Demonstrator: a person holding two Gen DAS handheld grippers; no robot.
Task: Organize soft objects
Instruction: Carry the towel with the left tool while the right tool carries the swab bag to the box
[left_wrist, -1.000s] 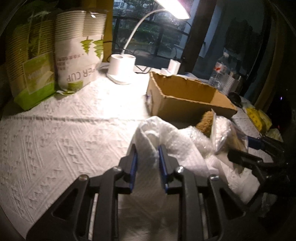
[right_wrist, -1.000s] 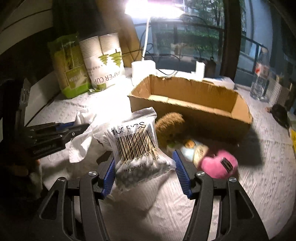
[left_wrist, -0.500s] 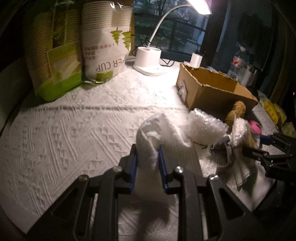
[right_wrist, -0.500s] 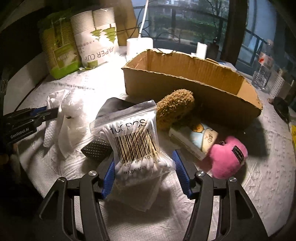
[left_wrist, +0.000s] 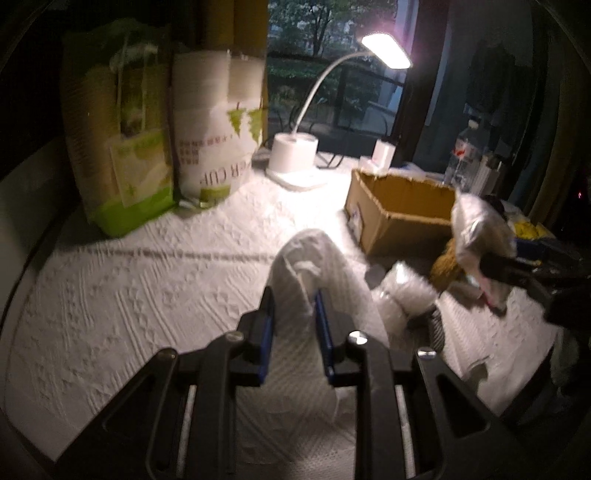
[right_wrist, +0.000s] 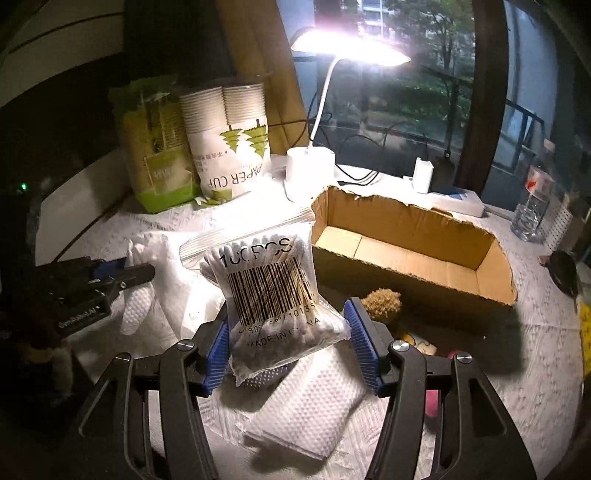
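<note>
My left gripper (left_wrist: 293, 314) is shut on a white paper towel (left_wrist: 317, 269) and holds it above the table; it shows at the left of the right wrist view (right_wrist: 140, 273). My right gripper (right_wrist: 288, 332) is shut on a clear bag of cotton swabs (right_wrist: 273, 291), lifted above the table; the bag shows at the right of the left wrist view (left_wrist: 480, 229). An open cardboard box (right_wrist: 410, 247) stands behind it. A brown plush toy (right_wrist: 380, 301) and a pink plush (right_wrist: 430, 402) lie in front of the box. A white padded pack (right_wrist: 306, 410) lies under the right gripper.
Two sleeves of paper cups (right_wrist: 229, 140) stand at the back left. A white desk lamp (right_wrist: 310, 173) and a charger (right_wrist: 423, 175) stand behind the box. A water bottle (right_wrist: 532, 206) is at the far right. A bubble-wrap wad (left_wrist: 406, 291) lies on the white table cover (left_wrist: 129, 295).
My right gripper has lifted the swab bag higher, up to the level of the box rim. My left gripper has pulled back and left with the paper towel.
</note>
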